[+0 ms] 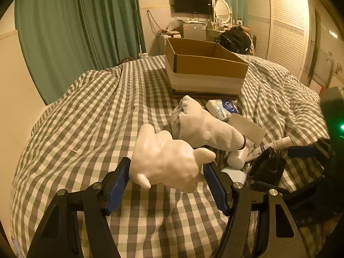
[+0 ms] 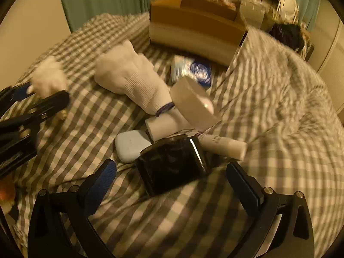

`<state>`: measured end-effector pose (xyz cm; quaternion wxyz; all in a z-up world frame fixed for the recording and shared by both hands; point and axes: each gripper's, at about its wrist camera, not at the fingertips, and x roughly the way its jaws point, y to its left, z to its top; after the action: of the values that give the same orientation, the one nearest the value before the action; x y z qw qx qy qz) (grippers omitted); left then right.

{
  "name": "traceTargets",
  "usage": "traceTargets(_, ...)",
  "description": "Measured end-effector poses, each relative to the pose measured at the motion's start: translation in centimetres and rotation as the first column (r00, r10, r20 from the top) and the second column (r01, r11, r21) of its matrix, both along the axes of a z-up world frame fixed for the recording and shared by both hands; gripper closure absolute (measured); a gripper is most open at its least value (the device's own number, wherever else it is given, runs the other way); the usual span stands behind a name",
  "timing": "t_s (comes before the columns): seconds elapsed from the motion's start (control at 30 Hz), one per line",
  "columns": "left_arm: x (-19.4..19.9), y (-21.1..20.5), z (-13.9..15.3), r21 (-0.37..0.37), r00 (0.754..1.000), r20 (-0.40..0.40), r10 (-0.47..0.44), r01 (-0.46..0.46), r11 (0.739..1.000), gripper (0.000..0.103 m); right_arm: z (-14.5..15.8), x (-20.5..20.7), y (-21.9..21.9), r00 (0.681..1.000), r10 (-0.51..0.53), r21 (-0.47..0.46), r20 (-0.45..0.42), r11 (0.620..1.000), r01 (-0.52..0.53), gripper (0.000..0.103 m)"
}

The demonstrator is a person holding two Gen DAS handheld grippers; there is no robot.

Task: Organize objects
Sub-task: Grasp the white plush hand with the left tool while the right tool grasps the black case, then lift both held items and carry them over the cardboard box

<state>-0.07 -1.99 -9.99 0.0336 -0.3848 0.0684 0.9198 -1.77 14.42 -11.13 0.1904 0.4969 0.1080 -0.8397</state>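
Note:
My left gripper is shut on a glossy white hand-shaped figure and holds it just above the checked bedcover; it also shows in the right wrist view. My right gripper is open around a black glossy case lying on the bed, its fingers apart from it. An open cardboard box stands on the bed further back. A white knit glove lies between the box and the grippers, also seen in the right wrist view.
Beside the glove lie a tissue pack, a white boxy item, a white bottle, a white tube and a pale blue earbud case. Green curtains hang behind the bed.

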Motion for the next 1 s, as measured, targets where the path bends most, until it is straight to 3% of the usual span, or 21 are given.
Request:
traceTargets(0.27,0.5,-0.1,0.3,-0.007,1.0,0.0,-0.005,0.005,1.0,0.033,-1.1,-0.5,-1.1,0.998,0.029,0.05,0.05,0.998,-0.032,0.021)
traceTargets(0.37,0.3,0.0,0.7,-0.006,1.0,-0.007,-0.002,0.002,1.0,0.033,-0.9,-0.5,-1.1,0.999,0.026,0.028,0.037,0.999,-0.027,0.022)
traceTargets(0.5,-0.3,-0.1,1.8,-0.007,1.0,-0.025,0.0,0.0,1.0,0.032,0.6,0.0,-0.5,1.0,0.017,-0.006,-0.014,1.0,-0.017,0.024)
traceTargets(0.67,-2.5,0.1,4.1,0.025,0.999,-0.054,-0.007,0.008,1.0,0.032,4.8,-0.2,0.0,0.992,0.008,-0.055,-0.127,0.998,-0.015,0.029)
traceTargets(0.7,-3.0,0.2,4.7,0.028,0.998,-0.062,-0.008,0.01,1.0,0.032,5.8,-0.5,0.0,0.989,0.006,-0.063,-0.147,0.998,-0.015,0.041)
traceTargets(0.73,-3.5,0.3,5.2,0.028,0.997,-0.072,-0.008,0.01,1.0,0.032,6.8,-0.9,0.1,0.986,0.01,-0.079,-0.166,0.997,-0.023,0.076)
traceTargets(0.77,-4.0,0.5,5.7,0.027,0.996,-0.084,-0.007,0.01,1.0,0.032,7.7,-1.4,0.2,0.983,0.009,-0.084,-0.181,0.996,-0.024,0.083)
traceTargets(0.9,-6.1,1.0,7.3,0.049,0.994,-0.109,-0.021,0.027,0.998,0.032,10.7,-3.8,0.5,0.972,-0.003,-0.084,-0.234,0.996,-0.018,0.083)
traceTargets(1.0,-6.6,1.1,6.9,0.029,0.994,-0.109,-0.021,0.025,0.999,0.032,11.3,-4.7,0.5,0.972,0.009,-0.077,-0.235,0.997,-0.027,0.083)
